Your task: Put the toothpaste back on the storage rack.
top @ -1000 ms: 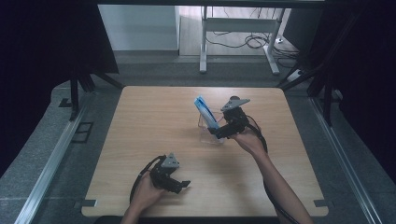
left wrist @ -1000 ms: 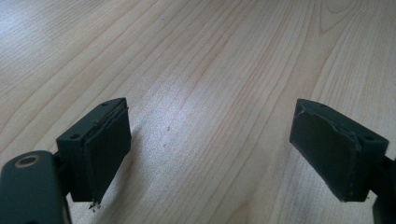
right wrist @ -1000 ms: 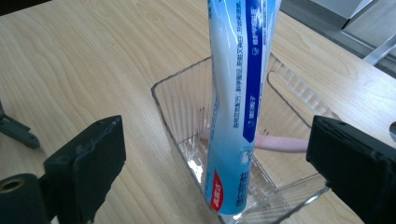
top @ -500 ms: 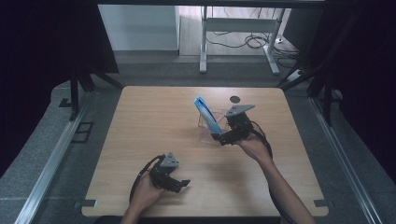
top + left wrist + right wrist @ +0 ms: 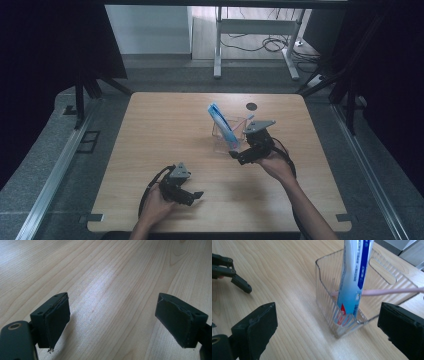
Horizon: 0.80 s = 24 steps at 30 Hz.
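right gripper [image 5: 237, 154] jaws apart beside clear plastic bin [image 5: 342, 302] | toothpaste tube [image 5: 353, 277] inside: light, soft, slippery; grip mid-body | left gripper [image 5: 196, 196] jaws apart, empty

Left tongs [image 5: 192, 196] agape, low; right tongs [image 5: 239, 157] agape, forward.

Clear plastic bin [image 5: 329, 300]: small, rectangular, ribbed walls, slot handle in one end wall; upright on the bench, toward its far middle

Toothpaste tube [image 5: 353, 277]: pale blue and white with a dark blue stripe, red marking near the lower end; stands in the bin, lower end down in a corner, top leaning out above the rim

Pink toothbrush [image 5: 387, 291]: lies slanted inside the bin, its handle running out over the rim behind the tube
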Motion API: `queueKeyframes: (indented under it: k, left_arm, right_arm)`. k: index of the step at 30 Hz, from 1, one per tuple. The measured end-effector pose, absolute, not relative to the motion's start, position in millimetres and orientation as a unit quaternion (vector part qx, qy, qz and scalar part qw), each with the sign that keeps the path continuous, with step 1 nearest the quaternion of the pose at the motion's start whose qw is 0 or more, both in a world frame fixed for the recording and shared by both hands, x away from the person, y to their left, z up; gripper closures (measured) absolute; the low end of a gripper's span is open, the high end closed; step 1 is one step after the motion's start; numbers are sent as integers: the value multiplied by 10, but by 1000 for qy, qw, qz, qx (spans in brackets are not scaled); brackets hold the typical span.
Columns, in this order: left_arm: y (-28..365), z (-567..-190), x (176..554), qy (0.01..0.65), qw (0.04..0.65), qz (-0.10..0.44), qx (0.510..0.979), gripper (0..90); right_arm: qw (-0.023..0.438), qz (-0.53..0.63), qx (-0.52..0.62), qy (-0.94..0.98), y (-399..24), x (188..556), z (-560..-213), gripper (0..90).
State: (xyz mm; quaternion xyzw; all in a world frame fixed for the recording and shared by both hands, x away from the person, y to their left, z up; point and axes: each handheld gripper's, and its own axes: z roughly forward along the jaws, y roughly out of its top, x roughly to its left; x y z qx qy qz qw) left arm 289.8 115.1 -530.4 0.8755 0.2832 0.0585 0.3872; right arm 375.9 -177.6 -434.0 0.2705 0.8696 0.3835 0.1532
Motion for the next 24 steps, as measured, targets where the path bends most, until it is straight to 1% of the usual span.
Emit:
queueKeyframes:
  k: [4, 9, 24]
  left_arm:
    - [1153, -5296, 2895, 284, 387, 59, 875, 128]
    - [1162, -5292, 2897, 284, 390, 61, 874, 128]
    - [1177, -5288, 2899, 288, 392, 60, 872, 128]
  right_arm:
    - [145, 384, 278, 868, -1826, 3722, -4382, 11]
    - [147, 387, 286, 865, -1910, 3660, -4409, 5]
    - [160, 385, 288, 862, -2183, 3380, -4405, 4]
